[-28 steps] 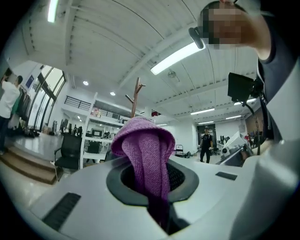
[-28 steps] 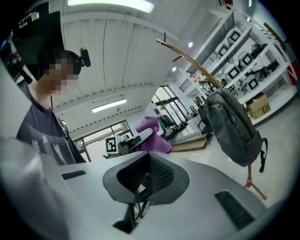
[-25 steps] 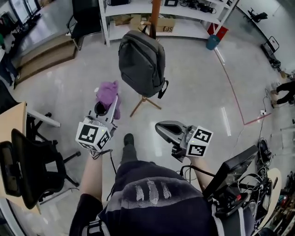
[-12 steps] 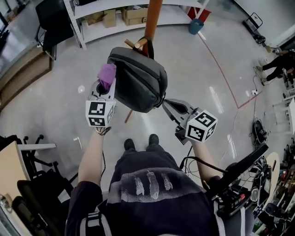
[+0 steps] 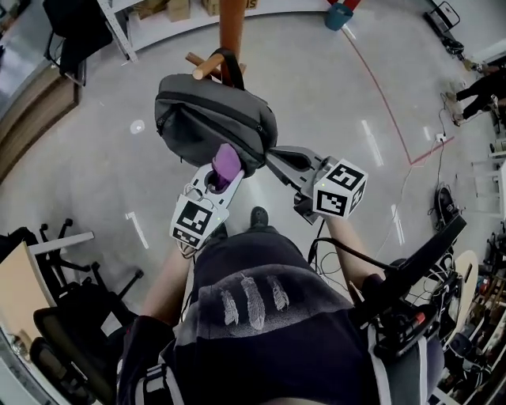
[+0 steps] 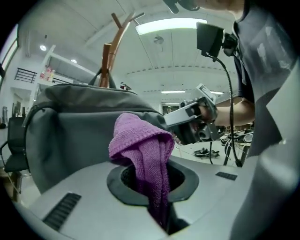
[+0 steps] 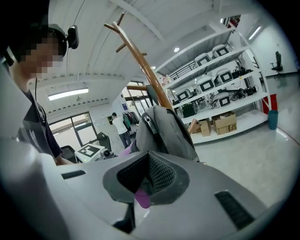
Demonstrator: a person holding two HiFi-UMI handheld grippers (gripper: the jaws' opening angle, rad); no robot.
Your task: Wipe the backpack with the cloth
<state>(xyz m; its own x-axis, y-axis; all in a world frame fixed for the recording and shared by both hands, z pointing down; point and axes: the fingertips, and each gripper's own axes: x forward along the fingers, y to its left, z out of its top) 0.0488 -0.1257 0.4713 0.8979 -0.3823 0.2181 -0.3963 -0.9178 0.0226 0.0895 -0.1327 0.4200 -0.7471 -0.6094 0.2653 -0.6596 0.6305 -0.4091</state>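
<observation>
A grey backpack (image 5: 209, 119) hangs by its handle from a peg on a wooden coat stand (image 5: 232, 28). My left gripper (image 5: 217, 179) is shut on a purple cloth (image 5: 227, 164). The cloth presses against the pack's near lower side. In the left gripper view the cloth (image 6: 143, 147) bunches up out of the left gripper (image 6: 157, 187), with the backpack (image 6: 70, 136) right behind it. My right gripper (image 5: 274, 157) sits at the pack's lower right corner, jaws together and empty. Along the right gripper (image 7: 147, 176), the backpack (image 7: 164, 131) hangs just beyond the tips.
A black office chair (image 5: 67, 340) and a desk corner stand at the lower left. White shelving (image 5: 118, 32) with cardboard boxes runs along the back, and a blue bin (image 5: 341, 16) sits on the floor. Cables and equipment (image 5: 419, 316) crowd the right. A red floor line (image 5: 387, 103) runs diagonally.
I have stepped in close to the backpack. The left gripper carried the cloth from the pack's left side to its near lower side. The right gripper rose to the pack's right corner.
</observation>
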